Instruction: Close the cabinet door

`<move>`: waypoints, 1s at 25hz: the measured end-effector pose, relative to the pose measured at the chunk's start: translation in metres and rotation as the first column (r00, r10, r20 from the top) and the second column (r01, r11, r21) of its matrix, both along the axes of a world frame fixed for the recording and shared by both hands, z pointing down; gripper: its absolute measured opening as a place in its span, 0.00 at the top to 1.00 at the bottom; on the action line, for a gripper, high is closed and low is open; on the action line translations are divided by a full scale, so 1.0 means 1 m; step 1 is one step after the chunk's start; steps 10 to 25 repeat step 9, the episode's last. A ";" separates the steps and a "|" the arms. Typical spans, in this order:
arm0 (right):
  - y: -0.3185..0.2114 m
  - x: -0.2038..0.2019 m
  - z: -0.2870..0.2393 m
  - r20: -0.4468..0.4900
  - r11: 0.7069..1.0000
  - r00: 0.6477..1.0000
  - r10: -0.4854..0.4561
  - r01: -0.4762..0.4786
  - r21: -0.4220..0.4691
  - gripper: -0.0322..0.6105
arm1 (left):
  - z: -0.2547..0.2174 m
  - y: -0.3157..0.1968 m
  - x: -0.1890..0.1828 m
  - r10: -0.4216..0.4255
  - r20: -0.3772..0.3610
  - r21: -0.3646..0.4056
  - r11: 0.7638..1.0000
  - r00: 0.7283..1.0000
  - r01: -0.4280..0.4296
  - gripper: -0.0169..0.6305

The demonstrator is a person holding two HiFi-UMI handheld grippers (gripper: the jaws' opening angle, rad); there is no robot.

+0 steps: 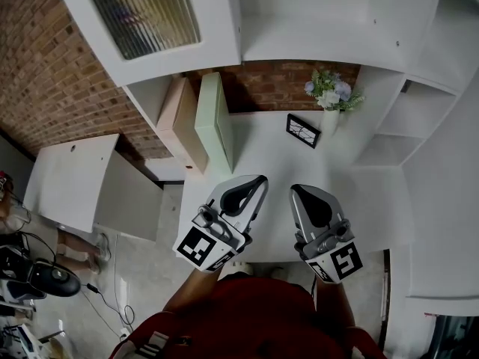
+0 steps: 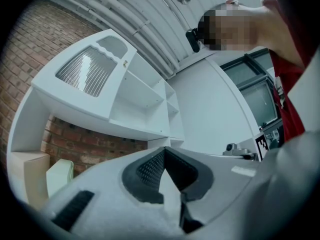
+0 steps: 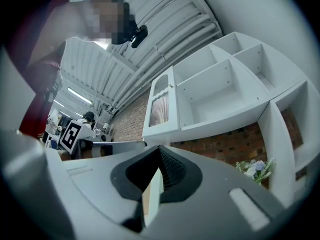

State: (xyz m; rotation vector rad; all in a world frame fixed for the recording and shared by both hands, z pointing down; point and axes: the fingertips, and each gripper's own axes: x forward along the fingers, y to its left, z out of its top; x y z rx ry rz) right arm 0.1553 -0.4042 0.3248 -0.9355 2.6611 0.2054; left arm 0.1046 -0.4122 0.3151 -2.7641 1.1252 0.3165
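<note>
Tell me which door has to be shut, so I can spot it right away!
Find the big white shelf unit standing against the brick wall. At its top left end, the cabinet door hangs swung open. It has a ribbed glass pane in it, while the shelves beside it have no doors and the white panel lower down is plain.

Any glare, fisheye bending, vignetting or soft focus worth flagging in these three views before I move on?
Head view: even light, sharp, shelves look bowed. Left gripper view: heavy fisheye, black corners, bright glare on the cabinet door glass, left gripper soft up close. Right gripper view: same fisheye and vignette; flowers slightly blurred near the edge.
</note>
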 end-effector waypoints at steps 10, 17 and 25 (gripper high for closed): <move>-0.004 0.009 0.002 0.012 1.000 1.000 0.001 -0.001 -0.002 0.93 | 0.002 -0.003 0.010 0.009 0.007 -0.001 1.000 1.000 -0.009 0.97; -0.004 0.009 0.002 0.012 1.000 1.000 0.001 -0.001 -0.002 0.93 | 0.002 -0.003 0.010 0.009 0.007 -0.001 1.000 1.000 -0.009 0.97; -0.004 0.009 0.002 0.012 1.000 1.000 0.001 -0.001 -0.002 0.93 | 0.002 -0.003 0.010 0.009 0.007 -0.001 1.000 1.000 -0.009 0.97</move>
